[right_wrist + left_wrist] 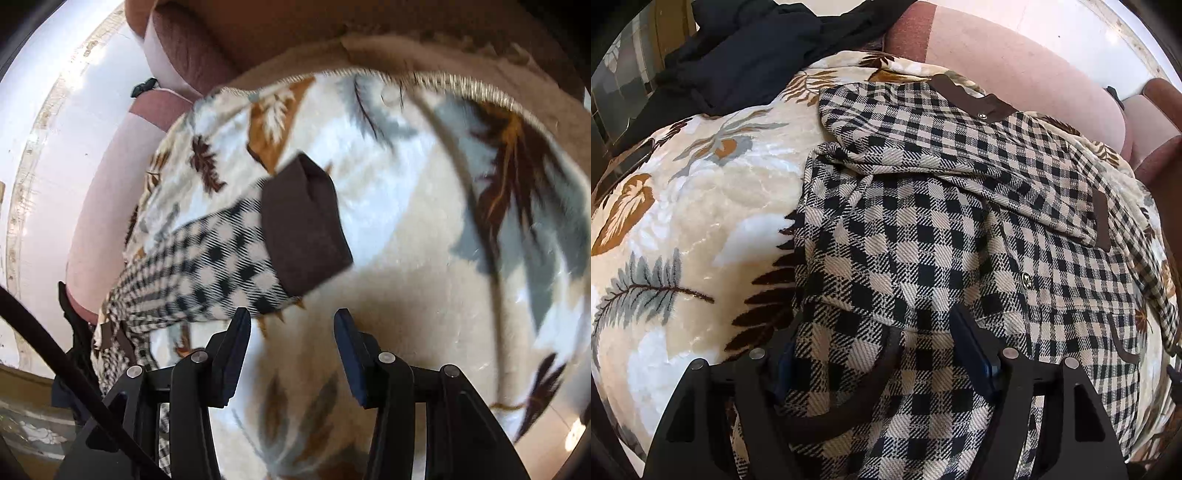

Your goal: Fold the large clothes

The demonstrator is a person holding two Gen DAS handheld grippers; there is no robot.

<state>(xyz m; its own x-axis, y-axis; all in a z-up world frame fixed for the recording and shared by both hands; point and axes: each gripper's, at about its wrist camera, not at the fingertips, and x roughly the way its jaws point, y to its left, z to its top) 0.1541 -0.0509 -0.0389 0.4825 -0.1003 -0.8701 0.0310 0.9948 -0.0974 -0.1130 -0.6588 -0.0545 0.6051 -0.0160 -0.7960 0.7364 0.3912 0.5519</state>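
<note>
checked coat: rumpled, brown cuff | left claw: spread over cloth | right claw: released

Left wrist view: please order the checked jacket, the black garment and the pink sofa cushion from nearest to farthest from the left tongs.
1. Checked jacket: directly between the left tongs.
2. Black garment: far, upper left.
3. Pink sofa cushion: far, upper right.
Two and three are too close to call.
</note>
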